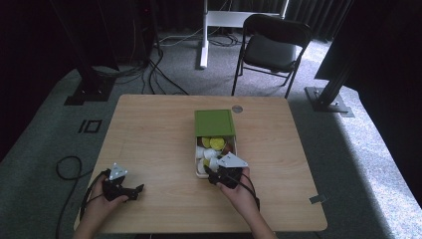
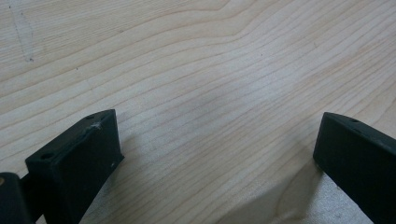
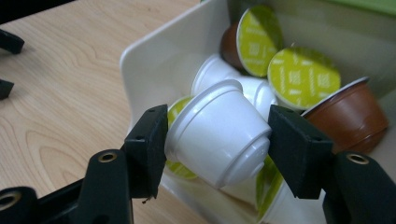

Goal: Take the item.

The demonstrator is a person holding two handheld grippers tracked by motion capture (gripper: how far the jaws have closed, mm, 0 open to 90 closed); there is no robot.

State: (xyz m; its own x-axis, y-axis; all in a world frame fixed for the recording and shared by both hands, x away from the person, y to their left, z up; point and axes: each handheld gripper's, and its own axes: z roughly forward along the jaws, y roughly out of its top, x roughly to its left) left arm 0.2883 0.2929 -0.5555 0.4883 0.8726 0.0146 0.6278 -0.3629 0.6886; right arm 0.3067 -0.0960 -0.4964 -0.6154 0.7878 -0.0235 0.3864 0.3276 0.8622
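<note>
My right gripper [image 3: 217, 135] was clenched on a small white plastic coffee capsule [image 3: 219, 130] — one black jaw pressed at its rim side, the other at its narrower base, the capsule lying on its side between them. I held it just over the near end of the shallow cream-coloured plastic tray [image 3: 154, 51], above the other capsules heaped inside. Among these lay more white ones, yellow-green foil lids [image 3: 303, 77] facing up, and a brown capsule [image 3: 348, 119] leaning at the tray's far side. In the high view my right gripper [image 1: 215, 175] sat at the tray's [image 1: 197, 160] near edge, and a flat green rectangular lid [image 1: 214, 123] covered the tray's far half — the whole box resting around the middle of the light wooden table [image 1: 149, 139].

My left gripper [image 2: 215, 154] stood released, its two jaws spread wide over bare wood grain with nothing between them. From above, the left gripper [image 1: 133, 191] rested near the table's front left, well apart from the tray.
</note>
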